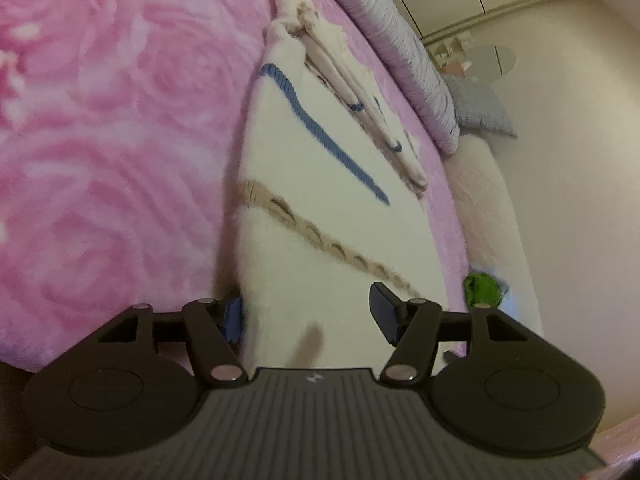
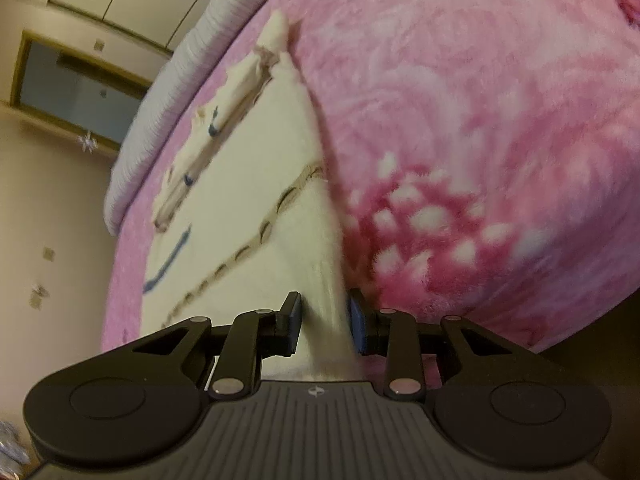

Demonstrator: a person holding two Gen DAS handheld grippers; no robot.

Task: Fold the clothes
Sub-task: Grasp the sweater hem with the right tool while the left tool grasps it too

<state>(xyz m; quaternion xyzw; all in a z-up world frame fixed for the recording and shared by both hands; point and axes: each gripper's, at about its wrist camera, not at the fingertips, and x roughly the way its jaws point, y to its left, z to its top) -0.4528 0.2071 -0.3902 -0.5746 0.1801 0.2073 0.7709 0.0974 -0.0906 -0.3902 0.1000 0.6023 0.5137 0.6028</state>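
Two grippers at one cream sweater (image 1: pixel 320 208) on pink blanket (image 1: pixel 100 160): left gripper (image 1: pixel 310 320) half-spread astride near hem, right gripper (image 2: pixel 326 322) narrowing around hem corner, long axis running away from both.

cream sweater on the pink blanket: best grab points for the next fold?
Grip the cream sweater at its two near hem corners, coming from the bed's near edge. It lies flat and lengthwise, sleeves folded on top far away, so the hem is free. Each hand-held gripper straddles one corner.
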